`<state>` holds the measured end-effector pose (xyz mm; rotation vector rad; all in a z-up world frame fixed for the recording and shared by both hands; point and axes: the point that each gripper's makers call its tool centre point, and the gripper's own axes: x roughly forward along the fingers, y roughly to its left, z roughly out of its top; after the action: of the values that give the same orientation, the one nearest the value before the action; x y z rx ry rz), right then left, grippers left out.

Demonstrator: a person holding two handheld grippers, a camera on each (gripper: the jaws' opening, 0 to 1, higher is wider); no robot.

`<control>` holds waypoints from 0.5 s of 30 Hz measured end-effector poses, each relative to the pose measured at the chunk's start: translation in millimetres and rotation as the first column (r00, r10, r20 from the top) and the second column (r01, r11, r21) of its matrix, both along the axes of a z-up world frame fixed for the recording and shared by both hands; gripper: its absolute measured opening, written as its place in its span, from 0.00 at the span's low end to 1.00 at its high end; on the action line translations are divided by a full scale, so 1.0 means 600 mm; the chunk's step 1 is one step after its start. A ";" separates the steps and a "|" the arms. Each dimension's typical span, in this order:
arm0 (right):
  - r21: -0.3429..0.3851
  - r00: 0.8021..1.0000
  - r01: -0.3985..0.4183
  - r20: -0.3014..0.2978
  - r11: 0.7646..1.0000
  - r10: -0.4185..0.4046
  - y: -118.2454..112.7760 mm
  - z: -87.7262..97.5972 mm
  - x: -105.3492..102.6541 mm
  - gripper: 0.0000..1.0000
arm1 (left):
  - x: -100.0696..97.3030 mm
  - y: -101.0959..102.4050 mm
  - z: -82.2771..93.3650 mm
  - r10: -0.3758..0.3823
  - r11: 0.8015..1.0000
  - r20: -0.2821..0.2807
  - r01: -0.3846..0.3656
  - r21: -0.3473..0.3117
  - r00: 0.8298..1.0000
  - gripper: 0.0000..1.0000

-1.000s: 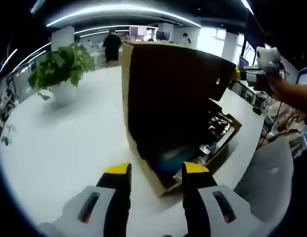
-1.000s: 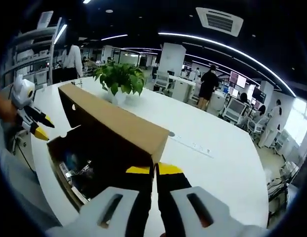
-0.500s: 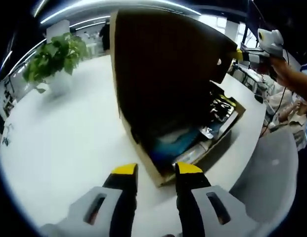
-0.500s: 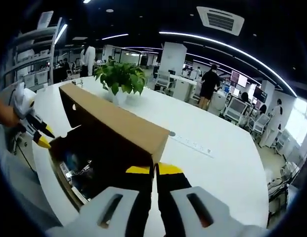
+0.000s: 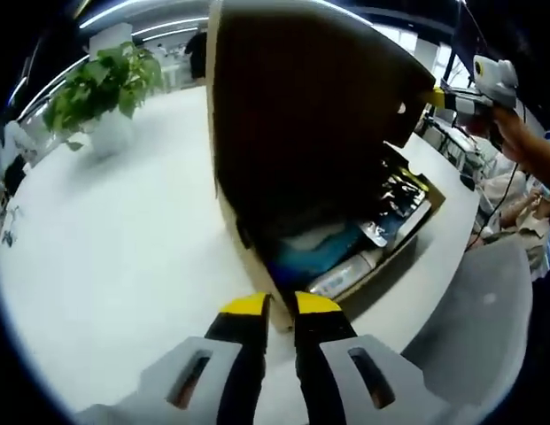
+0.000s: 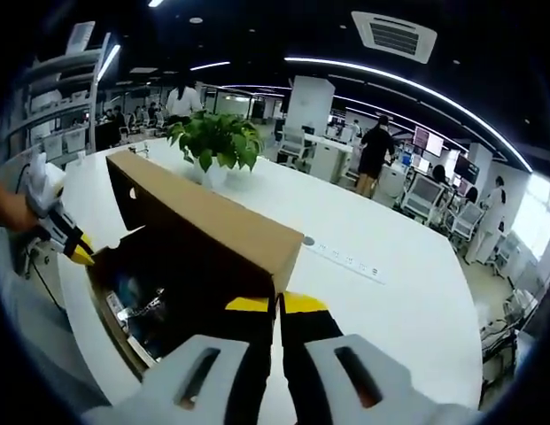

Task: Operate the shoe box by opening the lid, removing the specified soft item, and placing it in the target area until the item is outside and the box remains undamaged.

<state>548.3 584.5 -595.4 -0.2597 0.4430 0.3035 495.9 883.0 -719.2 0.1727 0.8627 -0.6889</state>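
The brown shoe box (image 5: pixel 257 266) stands open on the white table, its lid (image 5: pixel 301 106) raised upright. Inside lie a blue soft item (image 5: pixel 319 248) and glossy packets (image 5: pixel 398 199). My left gripper (image 5: pixel 279 305) has its jaws closed to a narrow gap around the box's near corner. My right gripper (image 6: pixel 279 304) is shut on the free corner of the lid (image 6: pixel 204 221) and holds it up; it appears at the lid's far corner (image 5: pixel 438 97) in the left gripper view. In the right gripper view the left gripper (image 6: pixel 80 254) touches the box's far-left corner.
A potted plant (image 5: pixel 102 84) stands on the white table (image 5: pixel 106 248) left of the box. A grey chair (image 5: pixel 487 319) sits beside the table's edge. A power strip (image 6: pixel 345 257) lies on the table beyond the lid. People stand in the office behind.
My left gripper's jaws have narrowed from wide apart to a thin gap and moved in onto the box's corner. The right gripper still holds the lid up.
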 end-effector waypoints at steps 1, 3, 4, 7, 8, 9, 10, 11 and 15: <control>0.002 1.000 0.001 -0.001 1.000 -0.001 0.000 0.000 0.001 0.00 | 0.000 0.000 0.001 0.003 1.000 0.001 -0.003 0.001 1.000 0.07; 0.001 1.000 0.000 -0.001 1.000 0.000 0.000 0.000 0.002 0.00 | 0.000 0.000 0.000 0.006 1.000 0.005 -0.006 0.003 1.000 0.06; 0.000 1.000 0.000 -0.001 1.000 0.000 -0.001 0.000 0.003 0.00 | 0.000 0.000 0.000 0.008 1.000 0.006 -0.008 0.002 1.000 0.06; -0.002 1.000 0.000 -0.001 1.000 0.000 -0.001 0.001 0.006 0.00 | 0.000 0.000 0.000 0.006 1.000 0.009 -0.006 0.008 1.000 0.06; -0.003 1.000 0.000 0.000 1.000 0.000 -0.002 0.001 0.007 0.00 | -0.001 0.000 0.000 0.006 1.000 0.009 -0.006 0.010 1.000 0.06; -0.003 1.000 0.000 0.000 1.000 0.000 -0.002 0.001 0.008 0.00 | -0.001 -0.001 0.001 0.005 1.000 0.008 -0.005 0.011 1.000 0.05; -0.004 1.000 0.000 0.001 1.000 0.000 -0.002 0.002 0.009 0.00 | -0.002 -0.002 0.001 0.004 1.000 0.007 -0.004 0.010 1.000 0.05; -0.005 1.000 0.000 0.002 1.000 0.000 -0.002 0.002 0.011 0.00 | -0.002 -0.002 0.001 0.004 1.000 0.006 -0.004 0.010 1.000 0.05; -0.010 1.000 -0.003 0.003 1.000 0.003 -0.004 0.004 0.018 0.00 | -0.004 -0.003 0.003 0.003 1.000 0.008 -0.003 0.013 1.000 0.05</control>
<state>559.3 582.3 -593.3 -0.2703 0.4413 0.3042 493.8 881.0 -717.5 0.1855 0.8592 -0.6799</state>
